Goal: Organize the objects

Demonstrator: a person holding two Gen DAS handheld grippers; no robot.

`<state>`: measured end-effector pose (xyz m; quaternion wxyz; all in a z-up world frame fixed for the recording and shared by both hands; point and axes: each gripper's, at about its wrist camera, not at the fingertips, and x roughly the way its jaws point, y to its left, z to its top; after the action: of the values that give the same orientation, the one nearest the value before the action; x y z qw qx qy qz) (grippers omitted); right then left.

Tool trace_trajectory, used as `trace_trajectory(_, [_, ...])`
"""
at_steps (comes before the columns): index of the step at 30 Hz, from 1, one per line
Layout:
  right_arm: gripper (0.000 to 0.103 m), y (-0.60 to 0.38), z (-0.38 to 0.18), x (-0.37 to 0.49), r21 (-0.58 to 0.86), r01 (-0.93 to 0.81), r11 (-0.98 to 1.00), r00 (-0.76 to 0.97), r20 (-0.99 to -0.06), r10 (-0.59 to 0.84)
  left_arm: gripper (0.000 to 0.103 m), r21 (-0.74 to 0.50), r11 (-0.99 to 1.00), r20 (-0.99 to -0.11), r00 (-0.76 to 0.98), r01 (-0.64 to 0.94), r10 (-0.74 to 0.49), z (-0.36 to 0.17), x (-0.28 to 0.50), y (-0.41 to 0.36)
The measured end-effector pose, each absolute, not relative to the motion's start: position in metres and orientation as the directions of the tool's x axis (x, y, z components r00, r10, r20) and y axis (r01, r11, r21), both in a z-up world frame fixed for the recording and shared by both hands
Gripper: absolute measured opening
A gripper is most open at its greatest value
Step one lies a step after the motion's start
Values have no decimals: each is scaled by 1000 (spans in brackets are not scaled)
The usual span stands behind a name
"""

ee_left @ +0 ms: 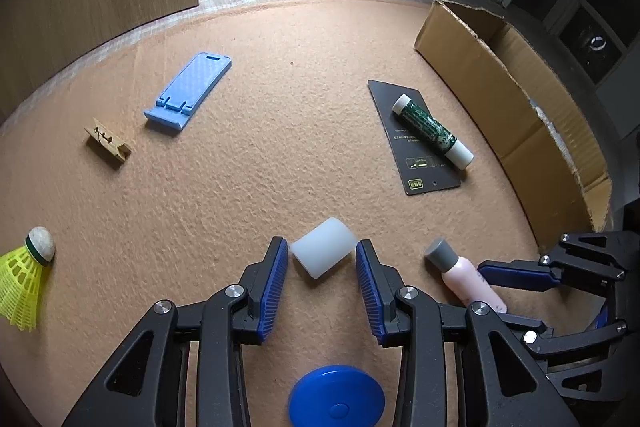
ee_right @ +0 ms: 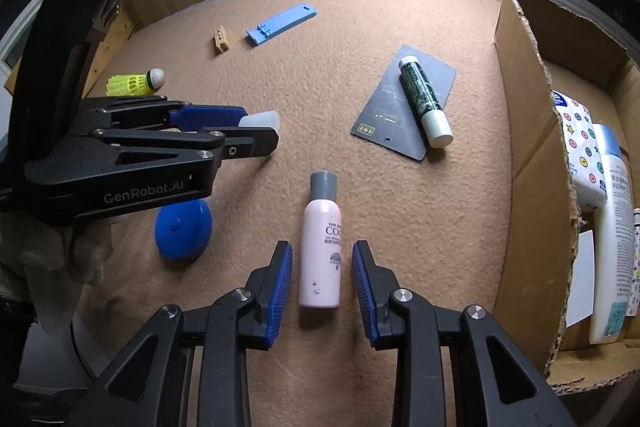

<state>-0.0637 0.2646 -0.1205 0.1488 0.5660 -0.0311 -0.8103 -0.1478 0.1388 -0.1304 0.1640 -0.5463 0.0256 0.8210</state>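
Note:
My left gripper (ee_left: 321, 259) is open, its blue pads either side of a white translucent block (ee_left: 323, 251) on the tan felt mat, not touching it; the block also shows in the right wrist view (ee_right: 262, 119). My right gripper (ee_right: 322, 269) is open around a pink bottle with a grey cap (ee_right: 321, 247) lying on the mat, with gaps on both sides. The bottle (ee_left: 468, 277) and right gripper (ee_left: 520, 277) show at the lower right of the left wrist view.
A cardboard box (ee_right: 524, 131) at the right holds a tissue pack (ee_right: 580, 147) and a white bottle (ee_right: 612, 247). On the mat: blue round lid (ee_left: 336, 397), green tube (ee_left: 432, 131) on a black card (ee_left: 424, 171), blue phone stand (ee_left: 188, 93), wooden clip (ee_left: 107, 143), yellow shuttlecock (ee_left: 24, 275).

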Motion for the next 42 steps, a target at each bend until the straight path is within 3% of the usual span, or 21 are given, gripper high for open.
trace_trajectory(4, [28,263,-121,-63,207,213,-955,-315,-911,-267,31,-118,-946,-907,-354,-303,227,-130,-146,140])
trace_trajectory(8, [19,261,-121,-62,194,221,-956,-316,-913,-258,25,-114,-948,-907,-359,-298,222,-130,-145,140])
trace_trajectory(11, [19,260,-122,-62,192,225,-955,-317,-913,-258,20,-114,-949,-905,-364,-293,221,-129,-144,139])
trace_trajectory(13, [19,261,-122,-61,194,224,-955,-318,-912,-260,11,-125,-949,-906,-357,-291,228,-129,-144,140])
trace_trajectory(28, [18,290,-79,-36,233,194,-953,-411,-863,-295,11,-184,-942,-869,-402,-281,290,-94,-134,142])
trace_trajectory(42, [18,382,-35,-5,204,28,-978,-538,-822,-187,11,-242,-872,-809,-407,-425,423,-47,-132,228])
